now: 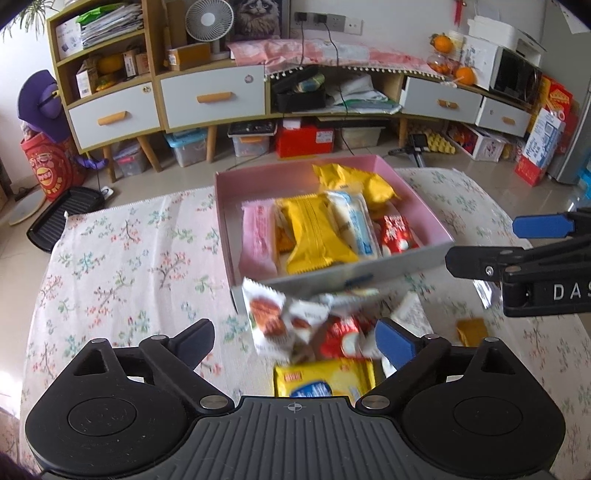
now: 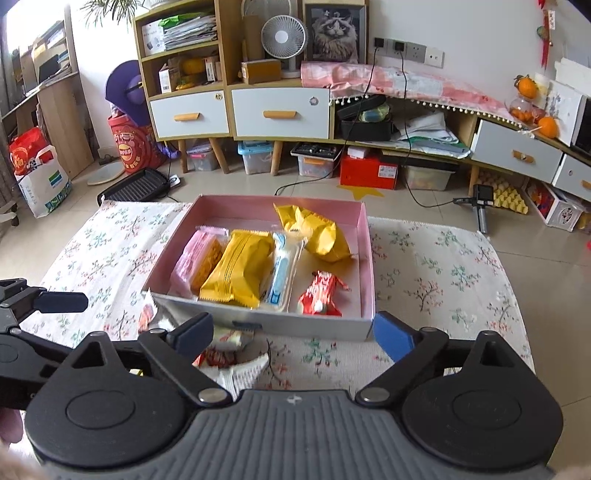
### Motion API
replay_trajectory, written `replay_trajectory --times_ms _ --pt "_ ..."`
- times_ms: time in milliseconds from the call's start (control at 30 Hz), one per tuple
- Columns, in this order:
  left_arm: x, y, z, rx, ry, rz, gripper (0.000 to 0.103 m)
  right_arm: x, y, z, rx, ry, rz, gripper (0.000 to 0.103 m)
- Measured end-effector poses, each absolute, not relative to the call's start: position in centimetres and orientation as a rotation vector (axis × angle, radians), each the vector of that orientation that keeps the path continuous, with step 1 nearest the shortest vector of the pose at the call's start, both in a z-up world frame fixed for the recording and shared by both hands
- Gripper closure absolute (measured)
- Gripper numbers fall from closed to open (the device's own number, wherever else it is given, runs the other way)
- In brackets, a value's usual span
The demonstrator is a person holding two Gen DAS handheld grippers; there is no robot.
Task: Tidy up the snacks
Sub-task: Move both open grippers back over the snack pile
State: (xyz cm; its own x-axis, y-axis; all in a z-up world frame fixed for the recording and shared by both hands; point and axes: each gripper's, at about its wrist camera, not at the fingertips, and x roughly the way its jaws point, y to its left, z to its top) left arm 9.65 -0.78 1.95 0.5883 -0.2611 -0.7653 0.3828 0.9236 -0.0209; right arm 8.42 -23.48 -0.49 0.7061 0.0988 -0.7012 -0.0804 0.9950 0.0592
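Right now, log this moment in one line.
left gripper: open | right gripper: open | pink cardboard box: six snacks | loose wrapped snacks: on tablecloth

The white snack packets (image 1: 284, 325) are motion-blurred, and the yellow packet (image 1: 325, 380) is half hidden below them.

A long wooden sideboard with white drawers and orange handles (image 2: 280, 114) stood against the pale wall, a white desk fan (image 2: 283, 38) and framed cat portrait (image 2: 335, 31) above, plastic storage bins (image 2: 255, 157) on the tiled floor beneath.

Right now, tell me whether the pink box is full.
Not full. The pink box holds six snacks, with bare pink floor showing at its far end; more snacks lie outside it.
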Motion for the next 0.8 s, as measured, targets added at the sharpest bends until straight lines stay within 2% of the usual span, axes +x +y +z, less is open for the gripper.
replay_trajectory --times_ms 333,800 --pt "6.4 -0.6 0.0 0.176 0.879 -0.438 0.004 6.3 -23.8 -1.6 0.017 0.816 0.103 0.003" --pt "3.7 -1.4 -3.4 0.271 0.932 -0.563 0.004 4.3 -25.2 -5.6 -0.065 0.955 0.103 0.003"
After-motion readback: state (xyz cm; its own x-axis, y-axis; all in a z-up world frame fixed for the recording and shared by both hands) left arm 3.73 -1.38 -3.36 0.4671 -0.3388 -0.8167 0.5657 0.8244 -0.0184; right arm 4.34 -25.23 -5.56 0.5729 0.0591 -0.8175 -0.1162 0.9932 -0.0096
